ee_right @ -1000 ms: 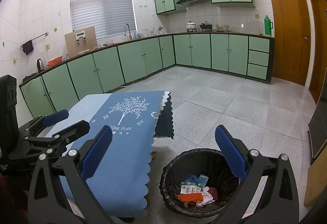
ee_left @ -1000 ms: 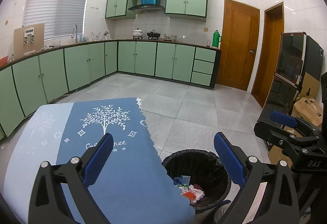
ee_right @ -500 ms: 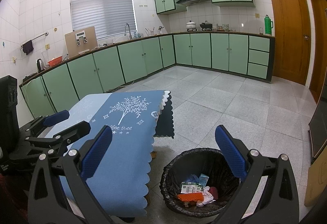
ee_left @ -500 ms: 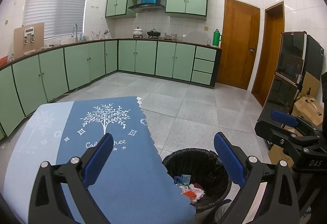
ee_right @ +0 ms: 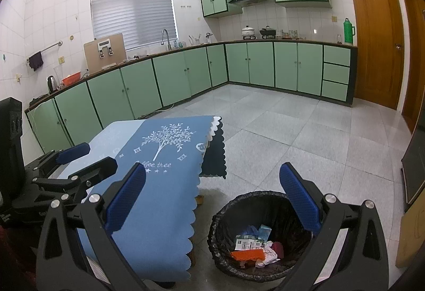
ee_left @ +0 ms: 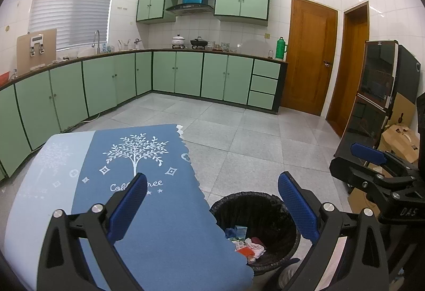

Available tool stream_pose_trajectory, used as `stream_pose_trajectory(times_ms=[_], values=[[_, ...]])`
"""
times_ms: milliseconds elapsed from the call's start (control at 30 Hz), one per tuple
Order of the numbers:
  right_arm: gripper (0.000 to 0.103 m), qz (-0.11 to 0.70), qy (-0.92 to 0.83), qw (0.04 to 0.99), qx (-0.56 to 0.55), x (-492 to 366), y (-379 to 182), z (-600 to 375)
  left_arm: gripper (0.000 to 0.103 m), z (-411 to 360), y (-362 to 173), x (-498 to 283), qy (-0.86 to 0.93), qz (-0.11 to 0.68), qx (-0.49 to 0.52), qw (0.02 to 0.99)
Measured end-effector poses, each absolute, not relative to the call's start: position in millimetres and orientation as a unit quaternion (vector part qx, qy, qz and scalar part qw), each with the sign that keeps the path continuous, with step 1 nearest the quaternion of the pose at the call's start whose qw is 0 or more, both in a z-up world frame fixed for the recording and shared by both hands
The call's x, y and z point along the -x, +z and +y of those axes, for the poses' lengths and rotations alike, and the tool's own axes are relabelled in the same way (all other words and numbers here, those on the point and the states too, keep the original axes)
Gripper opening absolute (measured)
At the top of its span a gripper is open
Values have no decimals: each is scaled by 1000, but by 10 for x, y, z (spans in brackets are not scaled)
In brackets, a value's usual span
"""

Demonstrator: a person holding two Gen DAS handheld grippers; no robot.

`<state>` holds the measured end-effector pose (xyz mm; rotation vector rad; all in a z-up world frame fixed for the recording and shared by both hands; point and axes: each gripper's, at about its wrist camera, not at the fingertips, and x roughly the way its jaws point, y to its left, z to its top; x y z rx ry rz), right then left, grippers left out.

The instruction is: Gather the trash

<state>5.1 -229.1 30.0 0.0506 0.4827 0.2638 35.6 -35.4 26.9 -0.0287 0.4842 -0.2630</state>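
A black-lined trash bin (ee_right: 239, 203) stands on the floor beside the table; it also shows in the left wrist view (ee_left: 255, 200). Inside lie several pieces of trash: an orange wrapper (ee_right: 247, 255), a white label packet (ee_right: 248, 245), crumpled white paper (ee_right: 268, 253). My right gripper (ee_right: 212, 198) is open and empty, held above the bin. My left gripper (ee_left: 212, 206) is open and empty, above the table's right edge. Each gripper shows in the other's view: the right one (ee_left: 382, 171) at the right, the left one (ee_right: 69, 166) at the left.
A table with a blue tablecloth (ee_left: 148, 211) printed with a white tree fills the lower left; its scalloped edge (ee_right: 170, 245) hangs beside the bin. Green cabinets (ee_left: 186, 75) line the walls. Cardboard boxes (ee_left: 398, 136) and a dark cabinet (ee_left: 377, 94) stand at the right.
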Motion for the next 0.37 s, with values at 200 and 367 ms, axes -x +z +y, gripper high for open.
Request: stream_pose_trajectory(times_ms=[200,367], values=[[98,241,129,962,-25,-55,268,-2282,97,-352,268,-361,-129,240,13,962],[98,242,129,961,-26,-63,235,-2292,97,-350,262,-369,-128,243,12,961]])
